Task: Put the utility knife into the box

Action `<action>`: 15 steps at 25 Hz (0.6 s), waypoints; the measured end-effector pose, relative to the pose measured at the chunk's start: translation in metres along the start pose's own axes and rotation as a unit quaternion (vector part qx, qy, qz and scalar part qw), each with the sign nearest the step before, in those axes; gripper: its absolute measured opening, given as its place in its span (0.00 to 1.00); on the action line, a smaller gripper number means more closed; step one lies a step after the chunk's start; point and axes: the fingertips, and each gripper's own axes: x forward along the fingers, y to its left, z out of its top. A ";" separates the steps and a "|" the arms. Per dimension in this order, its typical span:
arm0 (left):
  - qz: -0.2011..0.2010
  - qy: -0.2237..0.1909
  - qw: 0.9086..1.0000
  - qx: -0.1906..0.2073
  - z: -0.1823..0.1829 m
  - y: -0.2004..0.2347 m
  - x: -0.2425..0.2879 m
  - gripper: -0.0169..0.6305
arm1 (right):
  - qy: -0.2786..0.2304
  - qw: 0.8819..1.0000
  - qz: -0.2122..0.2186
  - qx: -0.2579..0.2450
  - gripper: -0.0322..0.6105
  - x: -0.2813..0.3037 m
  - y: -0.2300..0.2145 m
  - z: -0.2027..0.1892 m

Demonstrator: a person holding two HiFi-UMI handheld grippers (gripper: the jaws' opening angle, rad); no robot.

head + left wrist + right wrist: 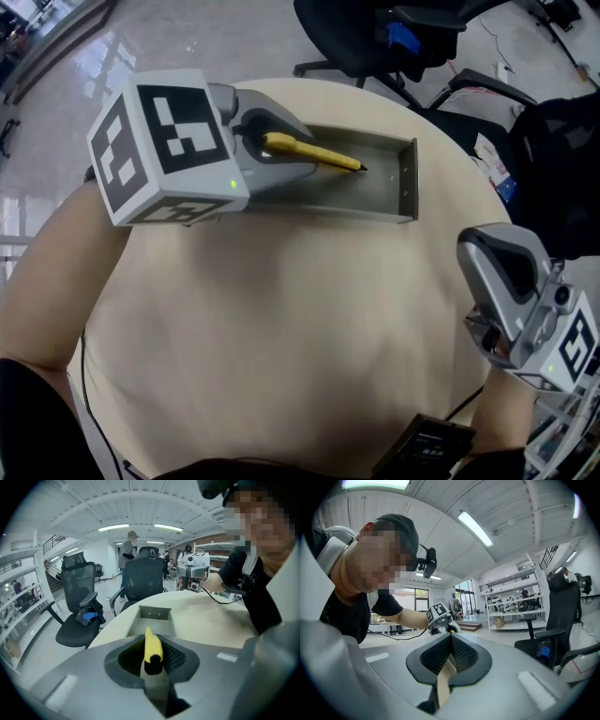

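My left gripper (267,141) is shut on a yellow utility knife (314,152), which it holds over the left half of a long grey open box (405,183) at the far side of the round table. The knife's dark tip points right along the box. In the left gripper view the knife (152,648) sticks out from between the jaws, with the box (154,616) straight ahead below it. My right gripper (492,272) sits at the table's right edge, shut with nothing in it; in the right gripper view its jaws (451,641) are pressed together.
The round beige table (281,319) has a black device (427,448) and a cable at its near edge. Black office chairs (394,37) stand beyond the table's far side. A blue item lies on a chair seat (86,617).
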 end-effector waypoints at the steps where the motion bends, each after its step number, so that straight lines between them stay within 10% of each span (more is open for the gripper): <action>1: 0.003 0.004 1.000 -0.001 0.000 0.001 0.000 0.13 | -0.001 1.000 0.000 0.001 0.07 0.000 0.000 0.001; 15: 0.017 0.048 0.998 0.040 -0.006 -0.003 0.011 0.14 | -0.002 1.000 0.006 0.005 0.07 0.000 0.003 -0.002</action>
